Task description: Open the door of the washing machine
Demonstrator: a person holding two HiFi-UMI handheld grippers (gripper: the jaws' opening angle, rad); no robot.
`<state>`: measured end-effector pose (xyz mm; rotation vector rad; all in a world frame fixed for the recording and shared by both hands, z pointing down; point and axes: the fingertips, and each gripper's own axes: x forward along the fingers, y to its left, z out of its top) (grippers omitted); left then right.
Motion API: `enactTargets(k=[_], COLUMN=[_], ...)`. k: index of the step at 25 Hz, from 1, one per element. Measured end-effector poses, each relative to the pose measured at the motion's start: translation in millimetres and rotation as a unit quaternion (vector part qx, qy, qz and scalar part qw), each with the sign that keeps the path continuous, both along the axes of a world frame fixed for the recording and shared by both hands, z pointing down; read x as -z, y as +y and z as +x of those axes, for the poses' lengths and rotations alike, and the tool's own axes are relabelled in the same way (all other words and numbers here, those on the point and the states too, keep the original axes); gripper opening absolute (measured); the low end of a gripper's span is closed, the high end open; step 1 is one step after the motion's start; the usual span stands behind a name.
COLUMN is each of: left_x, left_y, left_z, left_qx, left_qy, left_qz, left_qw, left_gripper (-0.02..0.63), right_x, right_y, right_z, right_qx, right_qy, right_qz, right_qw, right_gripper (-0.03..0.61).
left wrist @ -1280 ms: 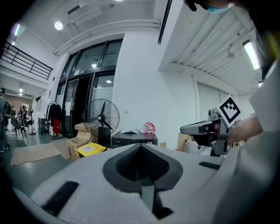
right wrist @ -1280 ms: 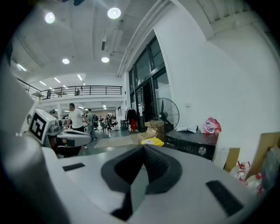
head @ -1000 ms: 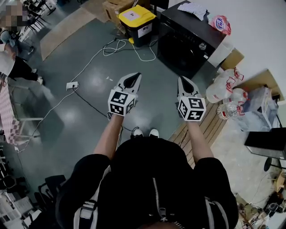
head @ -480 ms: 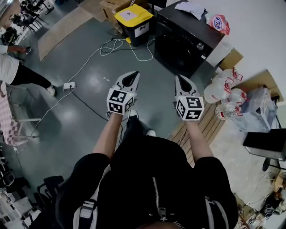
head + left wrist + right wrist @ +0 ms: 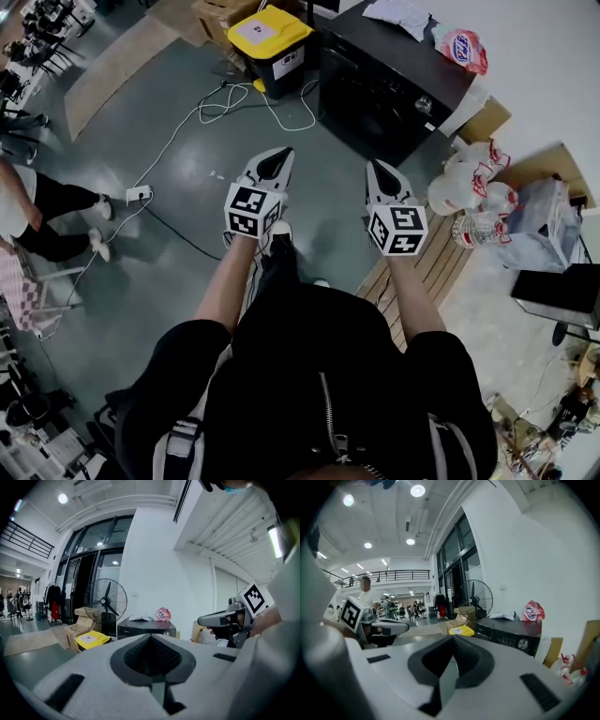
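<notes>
At the left edge of the floor a person (image 5: pixel 37 211) stands in dark trousers and white shoes. A white socket block (image 5: pixel 139 194) lies nearby, with white cables (image 5: pixel 244 98) looping from it across the grey floor towards the far end. There a black bin with a yellow lid (image 5: pixel 270 37) stands just beside some cardboard boxes (image 5: pixel 220 14). The left tool (image 5: pixel 275 164) is held out over bare floor in front of the wearer; its own view shows the jaws closed together on nothing (image 5: pixel 152 656), with a standing fan (image 5: pixel 108 603) beyond them. The right tool (image 5: pixel 381 176) is level with it and a little apart, also over the floor. Its jaws meet in a seam with nothing between them (image 5: pixel 452 658). The washing machine (image 5: pixel 394 80), black, stands at the far right of the floor against the white wall, just right of the bin and well ahead of both tools. Its dark front faces the open floor, and its door appears shut. Neither tool touches it. A pink bag (image 5: pixel 461 47) and a pale cloth (image 5: pixel 398 14) lie on its top. To its right, bagged plastic bottles (image 5: pixel 473 192) sit at the far end of a wooden pallet (image 5: pixel 427 267) by the wall.
</notes>
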<state>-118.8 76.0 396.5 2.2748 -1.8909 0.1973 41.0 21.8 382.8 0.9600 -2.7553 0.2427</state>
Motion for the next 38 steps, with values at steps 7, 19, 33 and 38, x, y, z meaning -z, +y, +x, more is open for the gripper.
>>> enactTargets(k=[7, 19, 33, 38], left_x=[-14.2, -38.8, -132.5, -189.6], left_y=[-86.6, -221.2, -379.1, -434.9], left_z=[-69.0, -148.2, -155.3, -155.0], left_qx=[-0.05, -0.133, -0.158, -0.162], left_qy=[0.005, -0.004, -0.012, -0.017], left_qz=[-0.017, -0.037, -0.102, -0.149], left_qw=[0.9986, 0.9904, 0.9821, 0.9753], left_gripper=[0.003, 0.005, 0.018, 0.091], right_x=[-7.2, -20.0, -71.8, -100.4], right_y=[-74.2, -177.3, -320.6, -374.6], right_z=[-67.2, -137.7, -132.0, -131.4], right_qx=[-0.049, -0.132, -0.149, -0.144], right_qy=[0.006, 0.013, 0.025, 0.029], right_qz=[-0.012, -0.03, -0.061, -0.088], right_qw=[0.999, 0.991, 0.987, 0.985], right_gripper=[0.003, 0.003, 0.003, 0.003])
